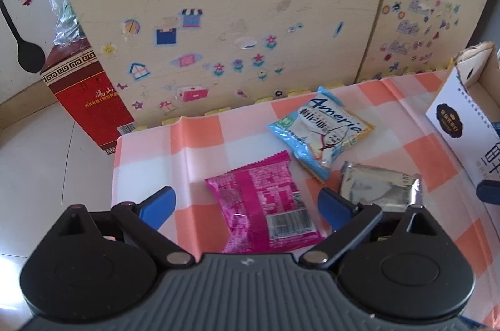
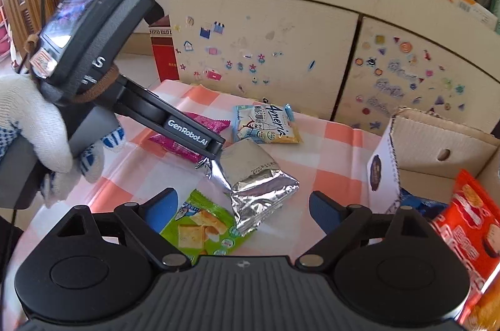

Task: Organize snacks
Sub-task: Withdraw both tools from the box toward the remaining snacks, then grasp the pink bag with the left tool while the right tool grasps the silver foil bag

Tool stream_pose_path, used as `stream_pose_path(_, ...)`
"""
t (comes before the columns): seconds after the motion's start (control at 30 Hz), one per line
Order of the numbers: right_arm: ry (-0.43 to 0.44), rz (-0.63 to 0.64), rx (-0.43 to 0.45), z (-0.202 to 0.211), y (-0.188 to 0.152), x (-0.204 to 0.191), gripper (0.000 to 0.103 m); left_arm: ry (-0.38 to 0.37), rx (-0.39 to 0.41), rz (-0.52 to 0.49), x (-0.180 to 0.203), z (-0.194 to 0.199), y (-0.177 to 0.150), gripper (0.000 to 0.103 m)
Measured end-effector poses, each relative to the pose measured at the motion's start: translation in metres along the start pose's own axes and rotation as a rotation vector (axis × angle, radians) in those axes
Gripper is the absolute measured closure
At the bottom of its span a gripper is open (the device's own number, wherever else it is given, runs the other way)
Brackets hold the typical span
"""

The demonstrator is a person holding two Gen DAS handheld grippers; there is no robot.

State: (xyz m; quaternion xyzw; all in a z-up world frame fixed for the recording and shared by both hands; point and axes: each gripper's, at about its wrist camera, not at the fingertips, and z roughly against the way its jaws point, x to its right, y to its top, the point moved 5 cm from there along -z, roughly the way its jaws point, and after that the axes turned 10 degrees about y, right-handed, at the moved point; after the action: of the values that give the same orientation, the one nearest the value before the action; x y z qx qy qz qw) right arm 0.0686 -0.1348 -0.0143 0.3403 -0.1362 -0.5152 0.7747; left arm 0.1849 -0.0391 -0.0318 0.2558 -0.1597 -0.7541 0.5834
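The left gripper (image 1: 247, 203) is held spread wide above the checked tabletop (image 1: 200, 137), with nothing between its 2 blue fingers (image 1: 159, 204). A pink snack packet (image 1: 262, 206) is seen lying flat directly between and just ahead of those fingers. A light blue snack packet (image 1: 322, 131) lies further ahead and slightly to the right, and a silver foil packet (image 1: 379, 190) rests just beside the right finger.

The right gripper (image 2: 240, 207) is likewise spread open and empty. A green snack packet (image 2: 203, 228) lies just inside its left finger, overlapped at one corner by the silver foil packet (image 2: 256, 181) ahead of it. A cardboard box (image 2: 437, 143) stands to the right of this gripper, and a red-orange snack packet (image 2: 465, 224) is seen inside it. Ahead and to the left, the left gripper (image 2: 215, 150) is seen held by a gloved hand (image 2: 37, 125), tilted down over the pink snack packet (image 2: 187, 150). The light blue snack packet (image 2: 265, 125) lies well ahead.
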Motion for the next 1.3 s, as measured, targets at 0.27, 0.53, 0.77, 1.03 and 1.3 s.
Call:
stream_pose_path(0.27,-0.041,0.033,0.003,-0.031,0.010,0.007,0.007,-0.026,-0.026,0.024,-0.009,-0.016,-0.003,0.006)
stream_pose_path(0.53,-0.030,0.030,-0.005,-0.049,0.012,0.015,0.005,-0.028,-0.022,0.002,-0.015,-0.023,-0.007,0.006)
stream_pose_path(0.77,-0.009,0.062,-0.047,-0.060,0.006,0.008,0.020,-0.028,0.018,-0.045,-0.011,-0.022,-0.006,0.007)
stream_pose_path(1.03,0.018,-0.006,-0.040,-0.055,0.005,0.012,0.029,-0.038,0.039,-0.030,-0.008,-0.019,-0.001,0.040)
stream_pose_path(1.3,-0.023,-0.045,-0.035,-0.044,0.004,0.014,0.032,-0.041,0.053,-0.082,-0.006,-0.011,-0.006,0.051)
